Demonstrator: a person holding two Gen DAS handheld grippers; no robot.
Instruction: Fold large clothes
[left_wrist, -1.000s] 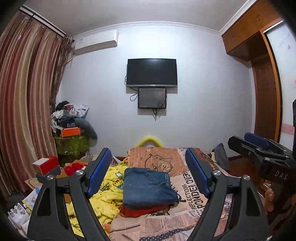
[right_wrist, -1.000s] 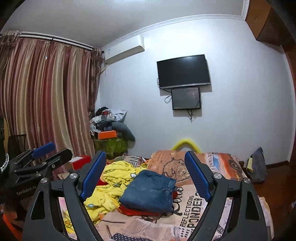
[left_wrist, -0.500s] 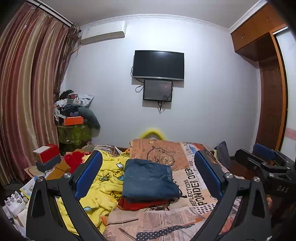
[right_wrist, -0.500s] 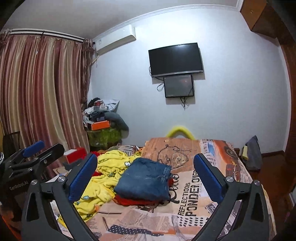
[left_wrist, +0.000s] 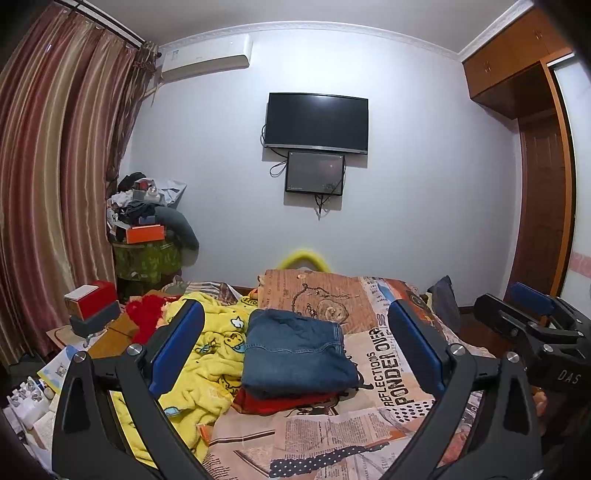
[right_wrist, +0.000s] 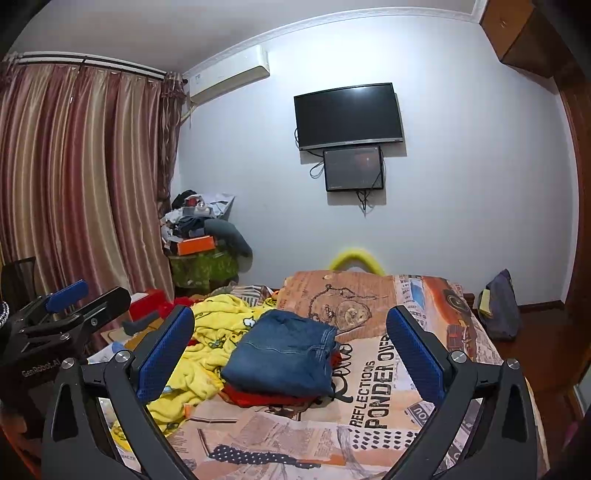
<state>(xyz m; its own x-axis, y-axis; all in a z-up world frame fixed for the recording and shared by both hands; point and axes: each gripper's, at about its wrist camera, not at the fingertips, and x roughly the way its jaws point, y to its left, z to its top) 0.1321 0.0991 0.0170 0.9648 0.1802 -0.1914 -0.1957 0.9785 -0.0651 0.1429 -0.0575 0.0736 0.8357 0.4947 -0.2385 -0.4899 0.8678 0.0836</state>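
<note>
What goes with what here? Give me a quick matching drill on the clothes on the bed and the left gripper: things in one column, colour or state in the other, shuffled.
Things:
1. folded jeans
2. garment under the jeans
3. crumpled blanket
4. left gripper

Colour or state:
A. yellow, unfolded, left of the stack
B. open, holding nothing
C. blue, top of the stack
D. red, bottom of the stack

Pairs: 1-C, 2-D, 3-A, 4-B

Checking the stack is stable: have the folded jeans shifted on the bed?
No. The folded jeans sit atop the red garment, left of the "PONDER OVER" print, as before.
</note>
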